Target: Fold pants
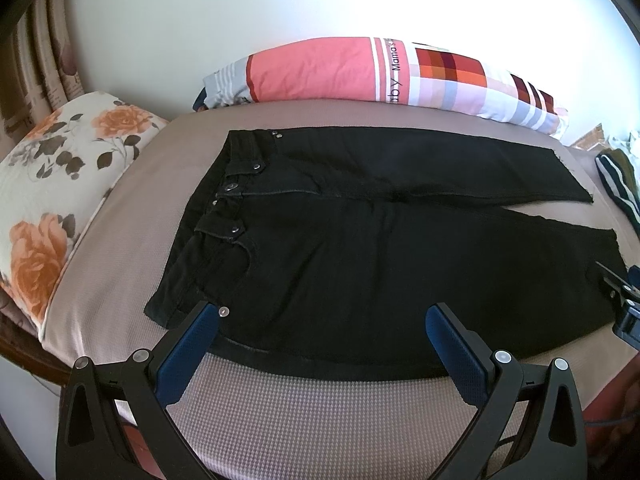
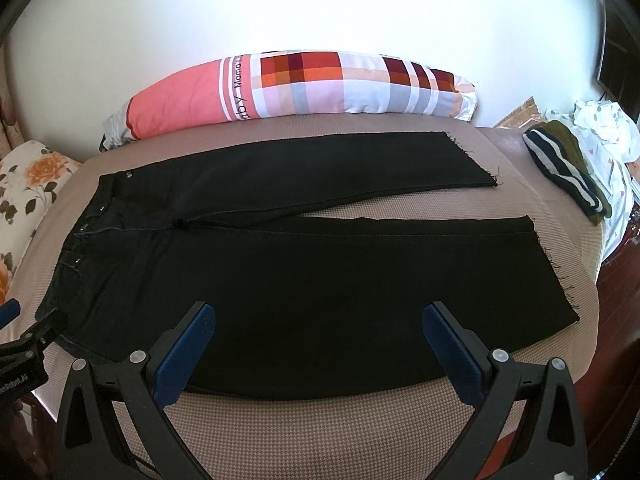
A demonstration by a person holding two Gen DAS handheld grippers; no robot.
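Observation:
Black pants (image 1: 360, 248) lie flat on the bed, waistband to the left and the two legs spread apart to the right; they also show in the right wrist view (image 2: 280, 280). My left gripper (image 1: 322, 316) is open and empty, above the pants' near edge close to the waistband. My right gripper (image 2: 320, 316) is open and empty, above the near leg's front edge. The right gripper shows at the far right edge of the left wrist view (image 1: 626, 300), and the left gripper at the far left of the right wrist view (image 2: 20, 340).
The bed (image 2: 320, 432) has a beige textured cover. A long pink and checked pillow (image 2: 300, 84) lies along the back wall. A floral pillow (image 1: 60, 184) sits at the left. A striped dark garment (image 2: 564, 168) and white cloth (image 2: 600, 132) lie at the right.

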